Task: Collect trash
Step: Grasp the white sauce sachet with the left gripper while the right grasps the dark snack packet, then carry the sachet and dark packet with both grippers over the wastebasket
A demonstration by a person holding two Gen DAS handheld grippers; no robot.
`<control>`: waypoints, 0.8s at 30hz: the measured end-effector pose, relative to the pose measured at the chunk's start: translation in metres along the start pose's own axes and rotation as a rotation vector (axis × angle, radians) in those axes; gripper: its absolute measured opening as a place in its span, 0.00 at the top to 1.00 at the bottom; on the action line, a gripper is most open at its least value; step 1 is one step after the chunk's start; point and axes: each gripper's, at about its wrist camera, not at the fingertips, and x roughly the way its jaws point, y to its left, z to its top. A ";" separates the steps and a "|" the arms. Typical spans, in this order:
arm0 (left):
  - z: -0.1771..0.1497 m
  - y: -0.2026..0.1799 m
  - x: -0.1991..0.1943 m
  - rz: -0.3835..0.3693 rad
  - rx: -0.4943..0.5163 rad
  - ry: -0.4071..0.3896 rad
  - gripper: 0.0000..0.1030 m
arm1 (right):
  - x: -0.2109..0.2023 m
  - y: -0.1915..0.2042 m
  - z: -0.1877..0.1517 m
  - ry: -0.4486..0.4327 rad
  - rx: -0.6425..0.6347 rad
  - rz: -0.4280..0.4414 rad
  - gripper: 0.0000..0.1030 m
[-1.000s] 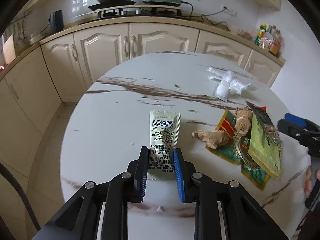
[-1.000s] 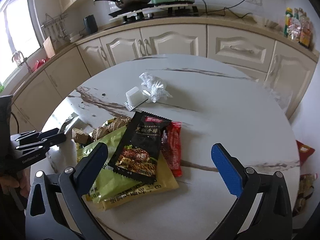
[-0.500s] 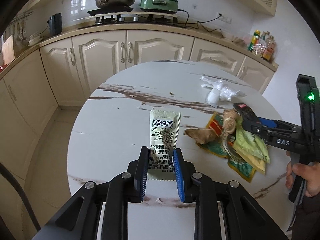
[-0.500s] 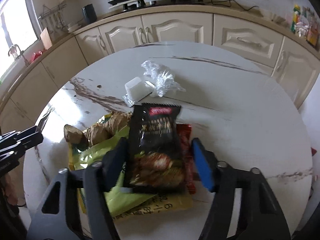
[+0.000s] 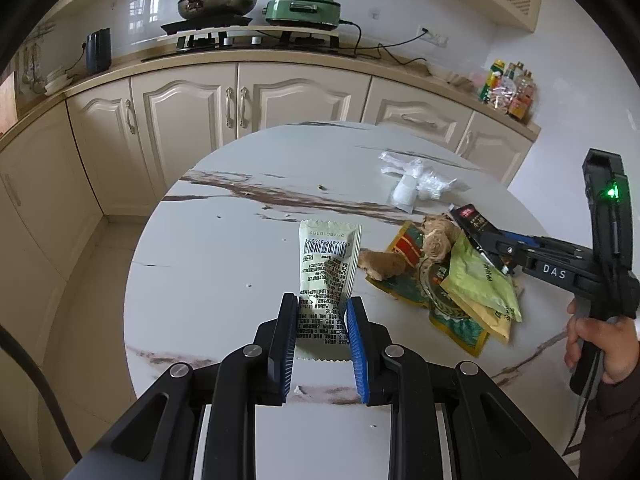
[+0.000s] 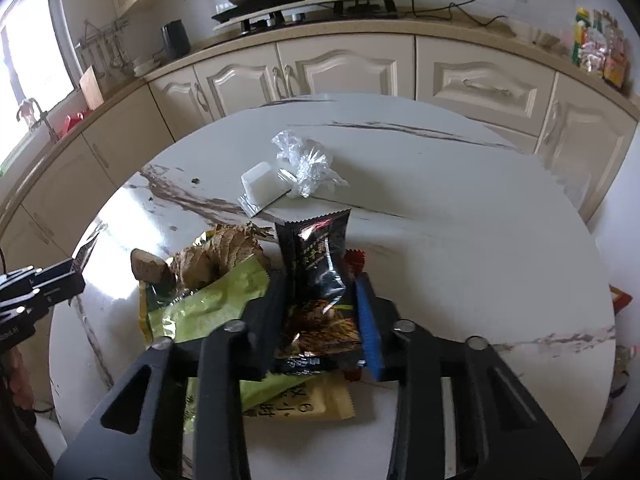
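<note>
My left gripper [image 5: 322,304] is shut on a pale green-white snack packet [image 5: 328,262], lifted off the round marble table [image 5: 224,264]. In the right wrist view my right gripper [image 6: 320,284] has its jaws closing on a black snack wrapper [image 6: 318,256], which is bent and crumpled between the pads. That wrapper lies over a red wrapper [image 6: 355,260], a lime green packet [image 6: 204,306] and a yellow packet [image 6: 320,404]. Ginger pieces [image 6: 212,256] rest beside the pile. The left wrist view shows the right gripper [image 5: 486,240] with the black wrapper [image 5: 470,218] at the pile.
Farther back on the table are a crumpled clear plastic bag [image 6: 306,160] and a small white tub [image 6: 262,184]. Cream kitchen cabinets [image 5: 296,100] curve behind, with a stove, pan and green cooker on the counter. A person's hand [image 5: 600,344] grips the right tool's handle.
My right gripper's jaws have come in from wide apart onto the black wrapper, buckling it upward. My left gripper has drawn back and risen with the pale packet.
</note>
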 end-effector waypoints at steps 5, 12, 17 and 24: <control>-0.001 -0.002 -0.006 -0.010 0.000 -0.001 0.80 | -0.005 0.003 -0.001 -0.001 -0.029 0.010 0.90; -0.002 -0.006 -0.017 -0.025 0.004 -0.021 0.80 | -0.020 0.016 0.001 -0.043 -0.064 0.004 0.96; -0.007 -0.008 -0.029 -0.032 -0.001 -0.045 0.80 | -0.035 0.028 -0.001 -0.080 -0.083 0.012 0.96; -0.011 -0.019 -0.071 -0.008 0.027 -0.133 0.80 | -0.082 0.059 0.004 -0.188 -0.134 -0.002 0.96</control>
